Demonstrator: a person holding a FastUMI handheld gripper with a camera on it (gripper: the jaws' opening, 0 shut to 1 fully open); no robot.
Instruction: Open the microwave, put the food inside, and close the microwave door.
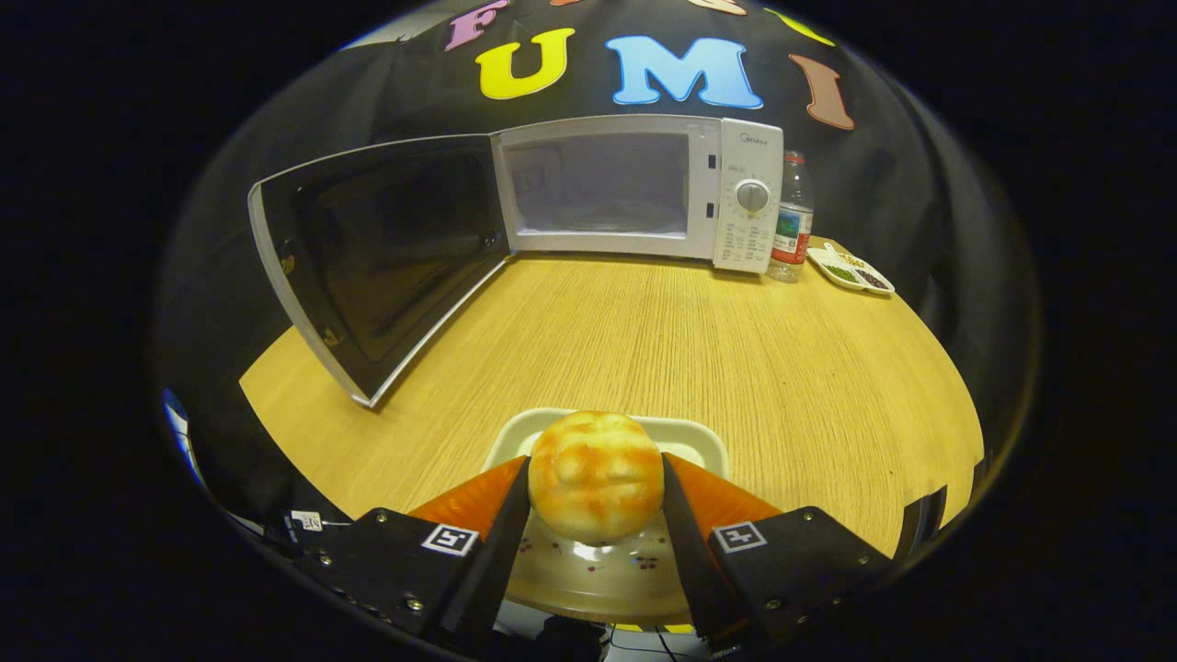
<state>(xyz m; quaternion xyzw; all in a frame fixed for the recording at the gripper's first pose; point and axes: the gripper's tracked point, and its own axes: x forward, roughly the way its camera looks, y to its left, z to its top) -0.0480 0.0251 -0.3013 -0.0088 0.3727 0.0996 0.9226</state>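
A round golden bread bun point(596, 475) sits between my two fingers, and both press on its sides, so my gripper point(596, 473) is shut on it. Under the bun lies a white plate point(699, 437) with small printed dots, on the wooden table point(662, 340). Beyond the fingers, at the back of the table, stands a white microwave point(644, 188). Its door point(377, 257) hangs wide open to the left and its cavity point(598, 188) is bare inside.
A plastic water bottle point(791, 221) stands just right of the microwave's control panel. A small white divided dish point(851, 271) with dark and green bits lies at the table's back right edge. The open door juts forward over the table's left part.
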